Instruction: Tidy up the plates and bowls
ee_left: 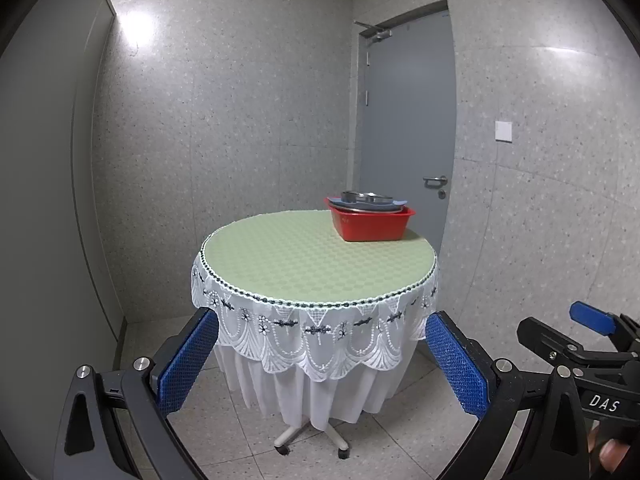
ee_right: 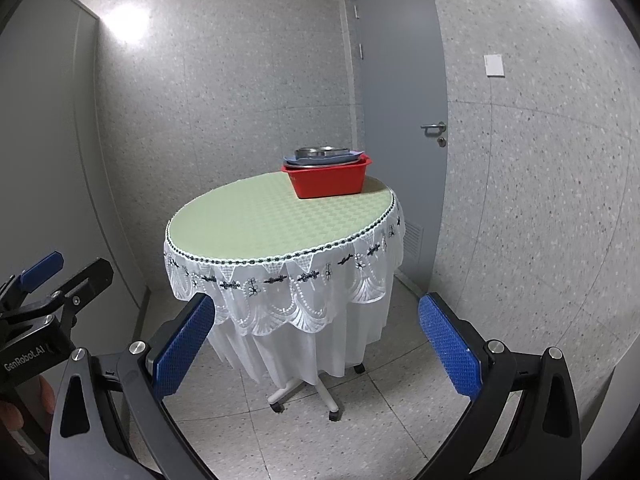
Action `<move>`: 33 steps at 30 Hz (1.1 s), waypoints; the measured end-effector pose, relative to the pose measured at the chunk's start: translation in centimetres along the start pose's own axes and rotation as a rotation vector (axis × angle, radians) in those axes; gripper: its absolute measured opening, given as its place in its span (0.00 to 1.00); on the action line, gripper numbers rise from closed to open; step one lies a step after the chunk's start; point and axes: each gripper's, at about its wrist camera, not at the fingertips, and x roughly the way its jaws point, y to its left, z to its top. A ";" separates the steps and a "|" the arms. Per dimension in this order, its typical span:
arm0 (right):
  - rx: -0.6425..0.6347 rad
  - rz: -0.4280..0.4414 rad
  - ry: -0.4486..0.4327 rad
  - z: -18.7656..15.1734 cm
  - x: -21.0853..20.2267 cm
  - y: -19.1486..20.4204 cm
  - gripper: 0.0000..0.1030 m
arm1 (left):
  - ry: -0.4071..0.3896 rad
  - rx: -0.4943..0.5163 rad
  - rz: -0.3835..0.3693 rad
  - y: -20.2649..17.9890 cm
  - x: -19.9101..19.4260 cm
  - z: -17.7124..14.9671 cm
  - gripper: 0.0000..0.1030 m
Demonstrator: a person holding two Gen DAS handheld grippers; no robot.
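A red plastic tub (ee_left: 372, 225) (ee_right: 328, 183) stands at the far right of a round table (ee_left: 288, 264) (ee_right: 260, 220). It holds a stack of metal bowls (ee_left: 366, 197) (ee_right: 320, 153) and a blue plate (ee_left: 394, 203) (ee_right: 352, 156) that rise above its rim. My left gripper (ee_left: 322, 360) is open and empty, well short of the table. My right gripper (ee_right: 316, 344) is open and empty too, at a like distance. The right gripper (ee_left: 592, 340) shows at the right edge of the left wrist view, the left gripper (ee_right: 52, 288) at the left edge of the right wrist view.
The table has a green cloth with a white lace skirt and stands on a wheeled base (ee_left: 308, 436) (ee_right: 304, 396). A grey door (ee_left: 408, 128) (ee_right: 400, 80) is behind it. Speckled walls close in on both sides. The floor is tiled.
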 end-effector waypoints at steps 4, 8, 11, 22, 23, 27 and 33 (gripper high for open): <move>-0.002 0.003 0.003 0.0 -0.2 0.1 1.00 | 0.001 0.000 0.000 0.0 0.0 -0.1 0.99; -0.002 0.004 0.000 -0.2 -0.5 0.5 1.00 | -0.001 0.002 -0.002 -0.3 -0.1 -0.1 0.99; -0.003 0.005 0.000 -0.2 -0.6 0.5 1.00 | 0.002 0.003 -0.003 -0.5 0.0 -0.2 0.99; 0.004 0.000 0.003 0.0 -0.7 0.7 1.00 | 0.001 0.012 -0.011 -1.1 -0.3 -0.4 0.99; 0.003 0.001 0.005 0.0 -0.7 0.6 1.00 | -0.001 0.011 -0.009 -1.2 -0.3 -0.3 0.99; 0.006 0.001 0.012 0.1 -0.6 1.0 1.00 | 0.004 0.012 -0.009 -1.1 -0.4 -0.2 0.99; 0.006 0.002 0.011 0.1 -0.9 1.3 1.00 | 0.006 0.012 -0.005 -1.1 -0.5 -0.1 0.99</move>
